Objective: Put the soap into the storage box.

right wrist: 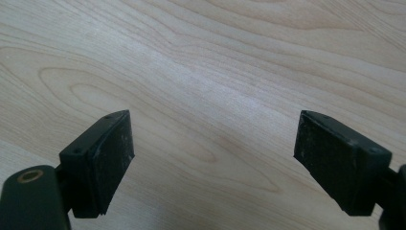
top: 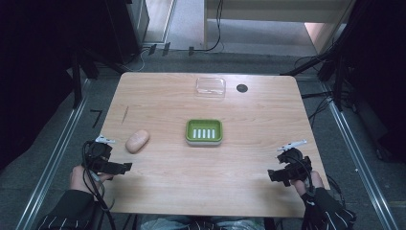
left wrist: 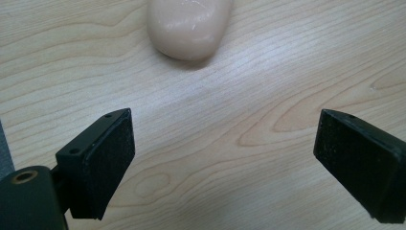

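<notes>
While the person's left hand (top: 79, 178) rests at the near left corner of the wooden table (top: 163, 187), the left gripper (top: 103, 155) it holds hangs over the table's left edge with its jaws spread wide and nothing between them. In the left gripper view those jaws frame bare wood, and the rounded end of a pale pink bar of soap (left wrist: 189, 26) lies just ahead of them, apart from both. From above, the soap (top: 137, 140) lies flat on the table just to the right of that gripper, slightly tilted. Farther right, near the middle of the table, sits a green soap dish (top: 204, 131) with white slats in its floor, well apart from the soap. Beyond it, toward the far edge, stands a clear plastic lid or box (top: 210, 87), and just to its right a small dark round hole or disc (top: 242, 88); which it is I cannot tell. At the near right corner the right hand (top: 306, 184) holds the right gripper (top: 287, 165), its jaws likewise wide apart and empty over bare wood.
</notes>
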